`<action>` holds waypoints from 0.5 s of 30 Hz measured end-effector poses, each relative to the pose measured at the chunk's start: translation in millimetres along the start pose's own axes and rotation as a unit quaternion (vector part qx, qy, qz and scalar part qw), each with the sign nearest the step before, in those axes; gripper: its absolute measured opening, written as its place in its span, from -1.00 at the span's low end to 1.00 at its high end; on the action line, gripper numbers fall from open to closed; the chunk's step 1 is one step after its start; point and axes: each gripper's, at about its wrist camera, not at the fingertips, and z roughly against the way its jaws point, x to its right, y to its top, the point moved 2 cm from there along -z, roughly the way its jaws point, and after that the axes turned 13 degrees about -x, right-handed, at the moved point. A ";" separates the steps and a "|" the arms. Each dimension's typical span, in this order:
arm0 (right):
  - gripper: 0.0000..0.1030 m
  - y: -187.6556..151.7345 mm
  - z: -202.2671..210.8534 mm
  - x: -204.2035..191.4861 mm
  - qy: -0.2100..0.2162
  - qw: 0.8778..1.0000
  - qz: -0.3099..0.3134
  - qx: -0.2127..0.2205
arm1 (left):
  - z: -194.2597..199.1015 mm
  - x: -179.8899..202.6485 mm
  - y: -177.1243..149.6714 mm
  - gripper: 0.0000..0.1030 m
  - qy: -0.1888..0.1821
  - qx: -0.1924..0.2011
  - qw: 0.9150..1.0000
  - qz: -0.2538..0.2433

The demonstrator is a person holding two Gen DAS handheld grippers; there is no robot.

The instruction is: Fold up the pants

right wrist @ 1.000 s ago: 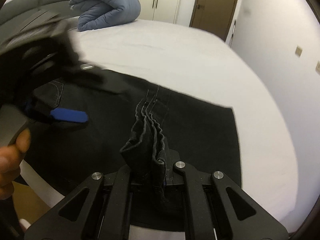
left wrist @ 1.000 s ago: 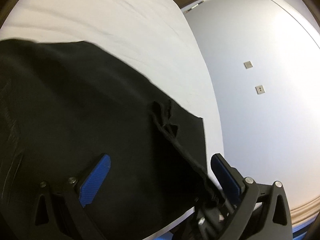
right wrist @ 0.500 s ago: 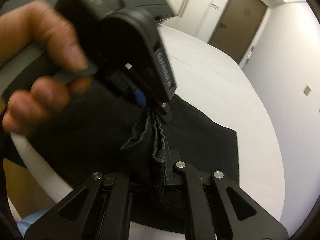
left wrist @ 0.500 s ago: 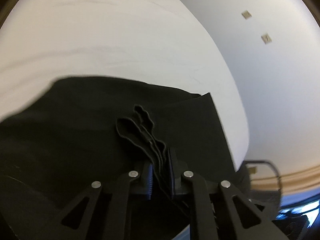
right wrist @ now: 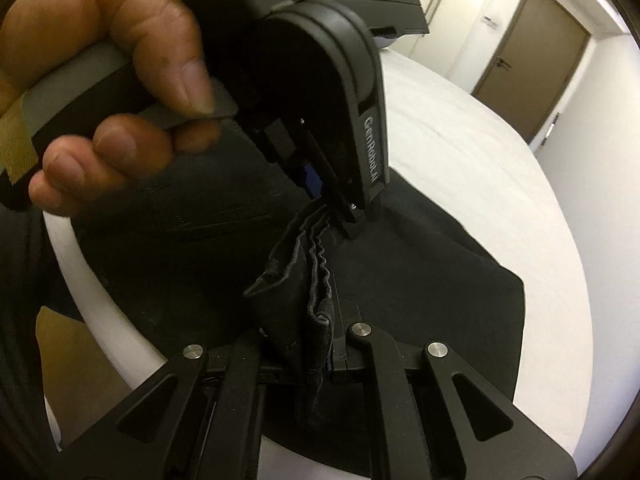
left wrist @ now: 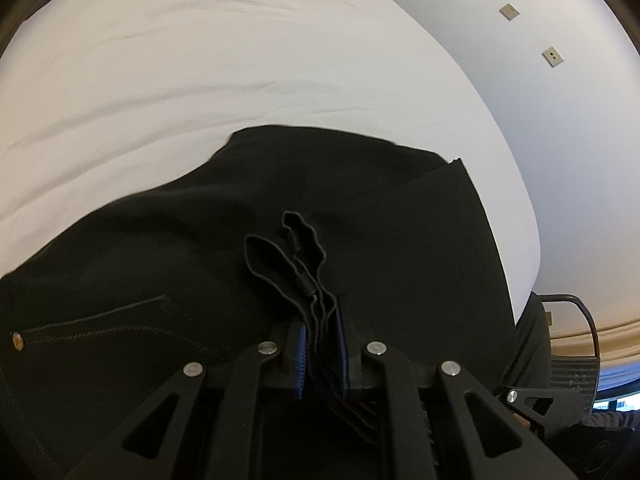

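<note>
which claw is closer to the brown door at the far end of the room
Left. In the right wrist view the left claw grips the black pants farther up the bed, toward the door. The right claw pinches the same bunch nearer the camera.

Black pants (right wrist: 420,264) bunched between right tongs (right wrist: 320,344) (left tongs (right wrist: 320,200) alongside)

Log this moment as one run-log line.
step: fold pants | left claw: shut on pants hem | right claw: shut on pants hem | pants: partly on bed | claws: close together
</note>
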 end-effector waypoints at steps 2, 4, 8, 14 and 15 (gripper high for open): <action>-0.89 3.1 -5.1 0.4 0.005 1.000 0.001 -0.004 | -2.1 -0.6 -1.0 -0.75 0.003 0.002 1.000 0.004; -0.87 6.4 -7.8 -0.7 0.008 1.000 0.003 -0.005 | -1.8 -4.1 -3.6 -0.74 0.007 0.005 1.000 0.007; -0.82 8.3 -18.3 -1.2 0.020 1.000 0.009 -0.021 | -8.0 -9.3 -4.2 -0.62 0.022 0.009 1.000 0.015; -0.01 -5.5 -16.1 31.9 0.113 0.991 -0.050 -0.046 | 7.6 -16.2 -10.5 0.11 0.057 0.044 0.997 0.041; 0.17 -9.1 -9.7 39.0 0.139 0.987 -0.063 -0.043 | 18.5 -17.6 -15.4 0.24 0.077 0.060 0.994 0.047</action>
